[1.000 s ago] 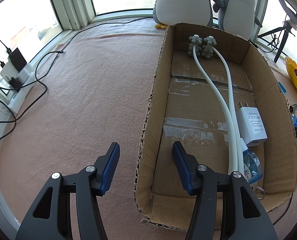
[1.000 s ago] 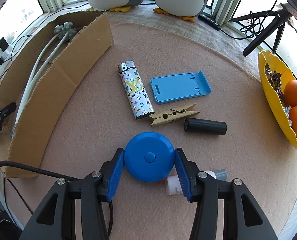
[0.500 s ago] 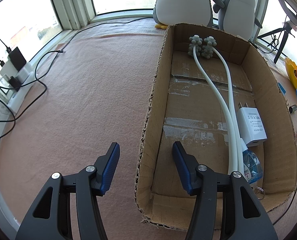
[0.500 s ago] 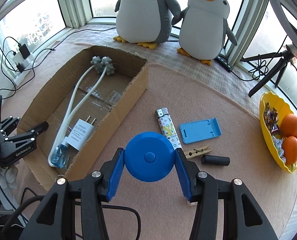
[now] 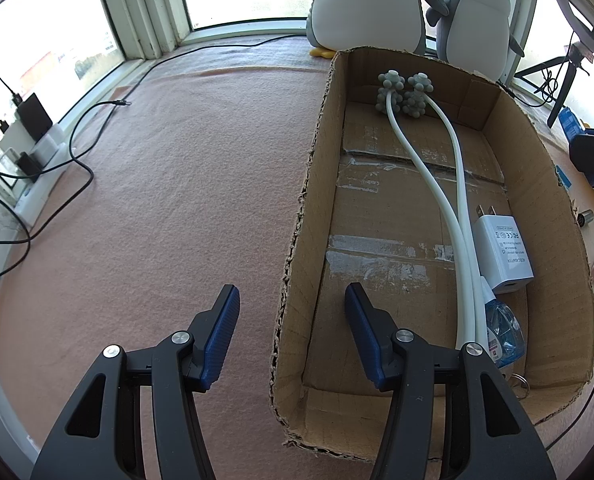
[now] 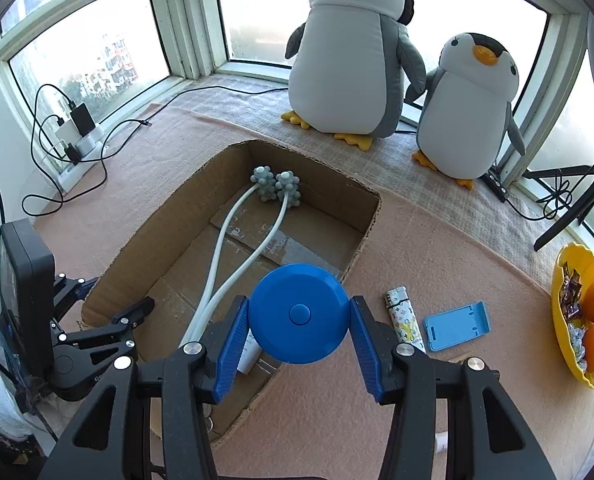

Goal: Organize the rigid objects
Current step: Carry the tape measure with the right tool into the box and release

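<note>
Right wrist view: a second ago the right gripper (image 6: 299, 305) hung low over the pink mat with the lighter, the blue stand, a clothespin and a black cylinder just beyond it. Now it is higher and further left, over the near right corner of the cardboard box (image 6: 363, 236). Its fingers (image 6: 233, 334) are about half open and clamp the blue round tape measure (image 6: 299, 314) by its rim on both sides, clear of the mat. The lighter (image 6: 404, 316) and the blue stand (image 6: 457, 326) now lie to the right of the disc, outside the box.

Left wrist view shows no change from the earlier frame. The left gripper (image 5: 291, 298) stands with its fingers (image 5: 223, 332) apart, straddling the box's left wall (image 5: 321, 184), one pad outside over the mat, one inside. Neither pad presses the cardboard, and it holds nothing. Inside the box lie the white two-armed massager (image 5: 437, 188), a white charger (image 5: 503, 254) and a small clear bottle (image 5: 505, 332).
</note>
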